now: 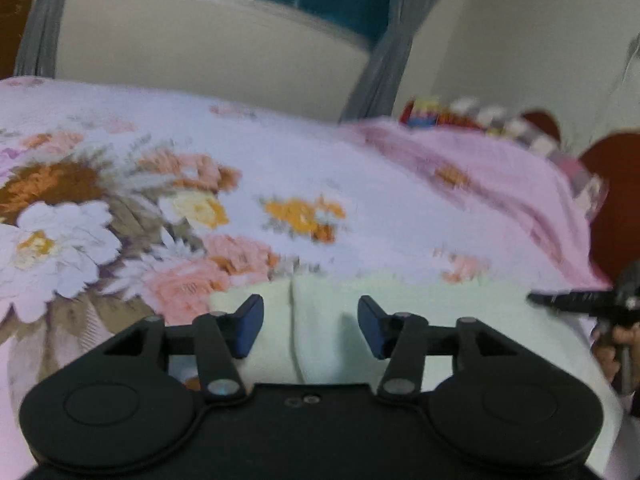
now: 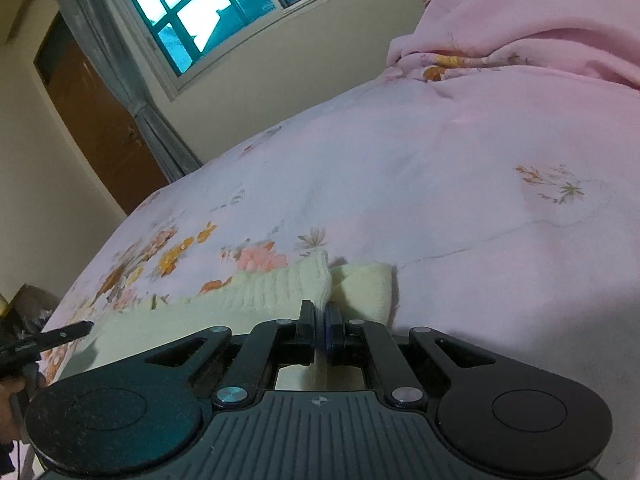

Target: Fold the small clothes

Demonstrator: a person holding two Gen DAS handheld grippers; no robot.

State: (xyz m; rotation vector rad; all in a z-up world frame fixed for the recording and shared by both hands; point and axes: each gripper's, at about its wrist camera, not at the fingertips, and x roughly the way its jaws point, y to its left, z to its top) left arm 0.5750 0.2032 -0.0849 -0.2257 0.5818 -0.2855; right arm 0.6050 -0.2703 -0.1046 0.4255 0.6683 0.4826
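A cream knitted garment (image 1: 420, 312) lies on the pink floral bedsheet (image 1: 360, 208), close under both grippers. My left gripper (image 1: 311, 326) hovers over it with its blue pads well apart; the cloth lies beneath them and a seam runs between, and neither pad presses on it. In the right wrist view, the ribbed edge of the cream garment (image 2: 280, 288) rises into my right gripper (image 2: 321, 320), whose jaws are shut on that edge. A folded flap sits just right of the pinch. The right gripper's tip (image 1: 576, 302) shows at the left view's far right, and the left gripper's tip (image 2: 60, 336) at the right view's far left.
A bunched pink blanket (image 2: 520, 32) lies at the bed's far right, with a checked quilt (image 1: 520, 132) and a red headboard (image 1: 612, 184) behind. Beyond the bed stand a cream wall, a window (image 2: 200, 12), grey curtains (image 2: 132, 92) and a brown door (image 2: 100, 120).
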